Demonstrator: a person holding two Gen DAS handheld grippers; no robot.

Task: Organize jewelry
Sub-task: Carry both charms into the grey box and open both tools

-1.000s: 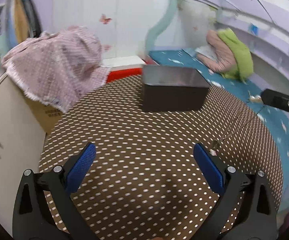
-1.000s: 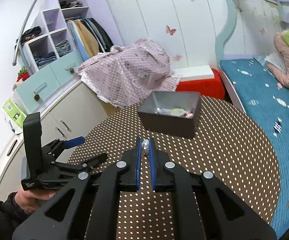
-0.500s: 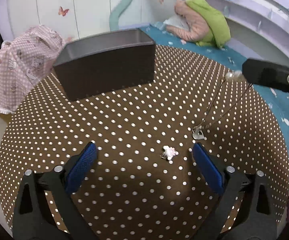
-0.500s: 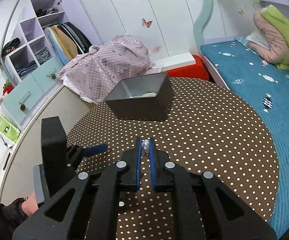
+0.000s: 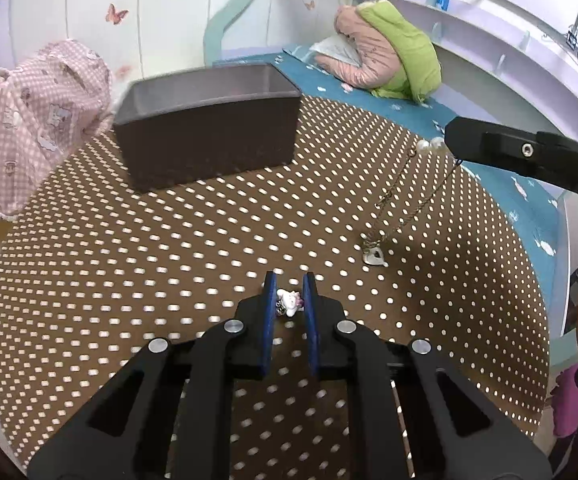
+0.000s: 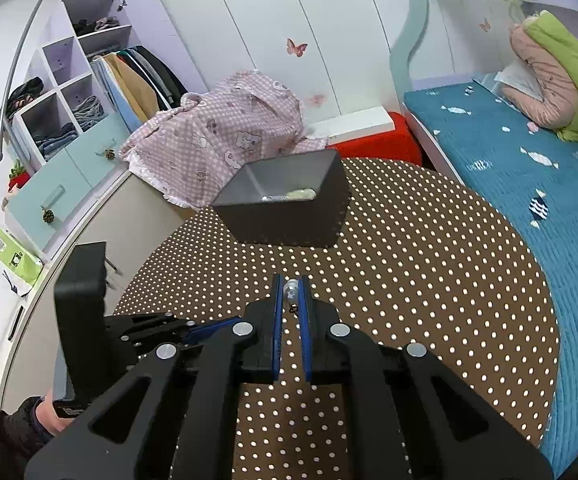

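Moved: my left gripper (image 5: pixel 289 294) just closed around white charm (image 5: pixel 290 301) | right gripper (image 6: pixel 290 294) clamps necklace (image 5: pixel 403 200); clasp hidden | box (image 6: pixel 289 204) contents unclear

On the round table (image 5: pixel 129 280) the box (image 5: pixel 209 148) stands toward the far edge, with the draped cloth (image 5: pixel 29 120) just behind it to the left. Near the front, a small charm (image 5: pixel 290 302) lies between the left gripper (image 5: pixel 289 300) fingers. To its right a necklace (image 5: pixel 393 208) hangs down from the right gripper (image 6: pixel 289 292), its pendant resting on the table. The bed (image 6: pixel 509 168) lies beyond the table's right side.
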